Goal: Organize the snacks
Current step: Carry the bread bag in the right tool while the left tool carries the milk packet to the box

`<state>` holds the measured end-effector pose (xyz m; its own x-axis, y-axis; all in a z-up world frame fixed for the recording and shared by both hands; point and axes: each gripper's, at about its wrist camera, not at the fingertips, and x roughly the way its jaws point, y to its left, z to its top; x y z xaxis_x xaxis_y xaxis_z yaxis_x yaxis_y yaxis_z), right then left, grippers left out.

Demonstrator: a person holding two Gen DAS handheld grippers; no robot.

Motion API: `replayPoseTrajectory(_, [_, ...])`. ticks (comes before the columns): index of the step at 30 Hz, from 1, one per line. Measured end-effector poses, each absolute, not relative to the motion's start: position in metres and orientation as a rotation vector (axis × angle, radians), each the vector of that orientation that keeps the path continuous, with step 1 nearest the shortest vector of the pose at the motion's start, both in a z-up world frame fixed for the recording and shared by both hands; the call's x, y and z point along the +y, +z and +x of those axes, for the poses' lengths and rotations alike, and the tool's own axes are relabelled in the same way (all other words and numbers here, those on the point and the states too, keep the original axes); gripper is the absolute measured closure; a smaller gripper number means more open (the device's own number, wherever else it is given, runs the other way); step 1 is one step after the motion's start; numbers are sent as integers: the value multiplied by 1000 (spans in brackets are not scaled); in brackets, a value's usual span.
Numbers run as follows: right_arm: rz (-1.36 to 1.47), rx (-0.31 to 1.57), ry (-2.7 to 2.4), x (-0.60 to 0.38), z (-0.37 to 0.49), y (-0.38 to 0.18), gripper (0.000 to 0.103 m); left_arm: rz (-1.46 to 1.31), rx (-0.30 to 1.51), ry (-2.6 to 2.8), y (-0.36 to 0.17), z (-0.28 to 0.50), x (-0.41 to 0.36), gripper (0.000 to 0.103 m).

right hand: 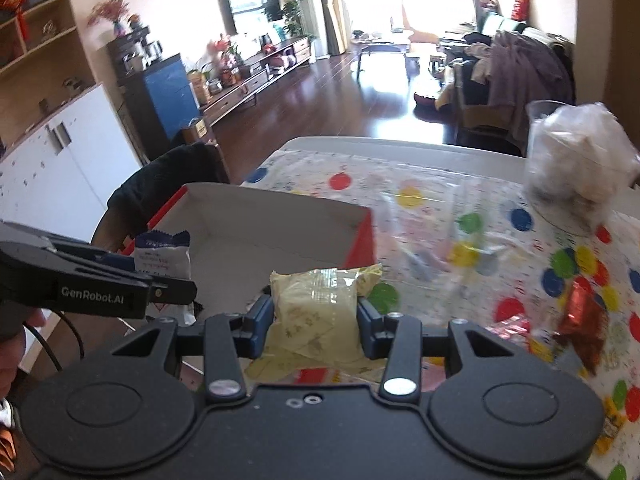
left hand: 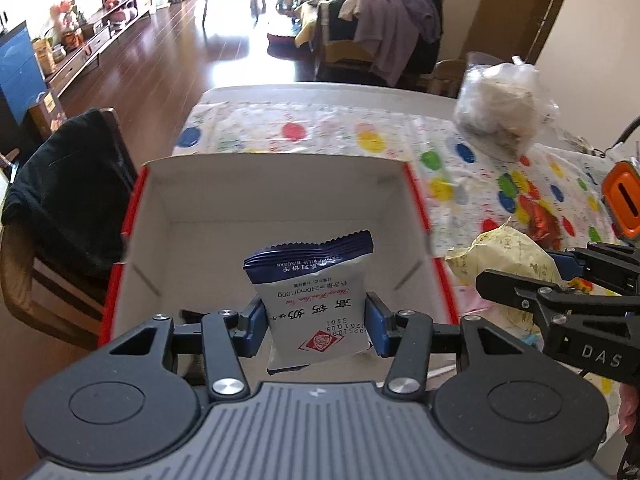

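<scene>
The left gripper (left hand: 316, 322) pinches a blue-and-white packet (left hand: 316, 300) over the red-edged box (left hand: 416, 196) at the table's near edge, its lower end hidden. The right gripper (right hand: 316, 320) clamps a yellow packet (right hand: 316, 300) just beside the box; a blurred clear bag (right hand: 580, 168) sits far right.

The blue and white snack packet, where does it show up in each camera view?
Left wrist: blue and white snack packet at lower centre, clamped in the left hand-held gripper, over the open box.
Right wrist: same packet at left edge, middle height, behind that gripper's black fingers.
Shared landmark: the red-sided box.
</scene>
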<state>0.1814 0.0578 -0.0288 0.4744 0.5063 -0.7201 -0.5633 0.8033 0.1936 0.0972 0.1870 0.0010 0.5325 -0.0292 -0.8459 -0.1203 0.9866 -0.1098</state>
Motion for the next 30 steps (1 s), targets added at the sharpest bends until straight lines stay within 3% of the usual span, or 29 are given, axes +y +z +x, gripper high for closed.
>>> replayPoseTrajectory(14, [-150,924,692,141,203,-70,60,-132,1099,155,-33,129,255,53])
replayPoseTrajectory(30, [-223,1034,710,175,219,-113,60,38,1269,48,-64,175,242,53])
